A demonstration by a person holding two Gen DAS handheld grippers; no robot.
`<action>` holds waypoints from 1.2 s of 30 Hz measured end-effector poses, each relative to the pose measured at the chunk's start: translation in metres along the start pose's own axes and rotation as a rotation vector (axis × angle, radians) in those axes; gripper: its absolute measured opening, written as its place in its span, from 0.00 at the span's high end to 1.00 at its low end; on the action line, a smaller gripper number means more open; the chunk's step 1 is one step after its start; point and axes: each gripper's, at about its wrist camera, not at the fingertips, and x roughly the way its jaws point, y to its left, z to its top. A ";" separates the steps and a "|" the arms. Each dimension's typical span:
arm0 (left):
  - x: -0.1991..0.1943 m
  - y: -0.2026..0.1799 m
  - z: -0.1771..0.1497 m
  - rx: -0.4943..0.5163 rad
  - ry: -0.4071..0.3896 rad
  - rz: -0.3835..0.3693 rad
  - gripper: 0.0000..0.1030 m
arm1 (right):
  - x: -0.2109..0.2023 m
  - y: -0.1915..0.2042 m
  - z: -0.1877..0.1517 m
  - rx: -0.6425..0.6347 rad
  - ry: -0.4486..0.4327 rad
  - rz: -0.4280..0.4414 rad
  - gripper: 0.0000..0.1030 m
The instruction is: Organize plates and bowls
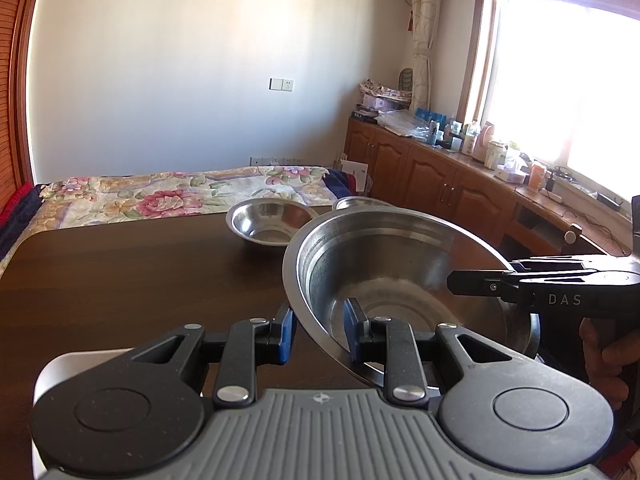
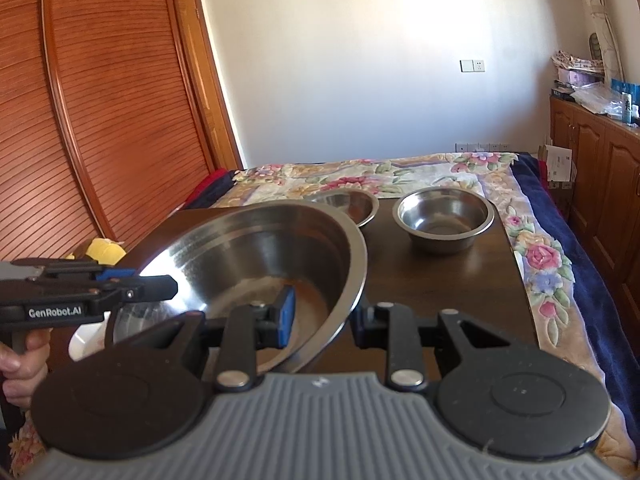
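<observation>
- The left tongs [image 1: 320,334] are clamped on the near rim of a large steel bowl [image 1: 400,264], one blue pad outside the wall and one inside.
- The right tongs [image 2: 324,320] grip the same large steel bowl from its opposite side, so it hangs tilted between both, seemingly lifted clear of the dark wooden bench [image 1: 140,280].
- A hand [image 1: 604,360] shows at the right edge, on the other tool's handle.
- Progress, as I judge it: early to middle. The big bowl is in transit and not yet set down; nothing is nested so far.
- Farther along the bench sits a shallow steel bowl [image 1: 272,222], partly hidden behind the held one in the right view.
- Beside it, toward the far right corner, stands a smaller deep steel bowl [image 2: 442,216], apart from the shallow one.
- No plates show up in either view.
- Beyond the bench lies a bed with a floral cover [image 2: 380,176].
- Along the right wall run wooden cabinets [image 1: 420,176] cluttered on top under a bright window [image 1: 560,80]; louvred wooden doors [image 2: 100,100] fill the left.
</observation>
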 end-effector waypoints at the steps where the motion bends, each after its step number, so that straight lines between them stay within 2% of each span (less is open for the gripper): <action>1: 0.001 0.001 -0.002 0.000 0.004 0.003 0.73 | 0.000 0.001 -0.001 -0.002 0.001 0.000 0.70; 9: 0.013 0.013 -0.021 -0.013 0.054 0.025 0.73 | 0.015 0.005 -0.023 0.001 0.024 0.010 0.70; 17: 0.017 0.013 -0.033 0.004 0.070 0.039 0.73 | 0.023 0.006 -0.038 0.007 0.035 0.001 0.70; 36: 0.024 0.018 -0.047 -0.001 0.101 0.053 0.73 | 0.030 0.006 -0.054 0.018 0.061 0.009 0.70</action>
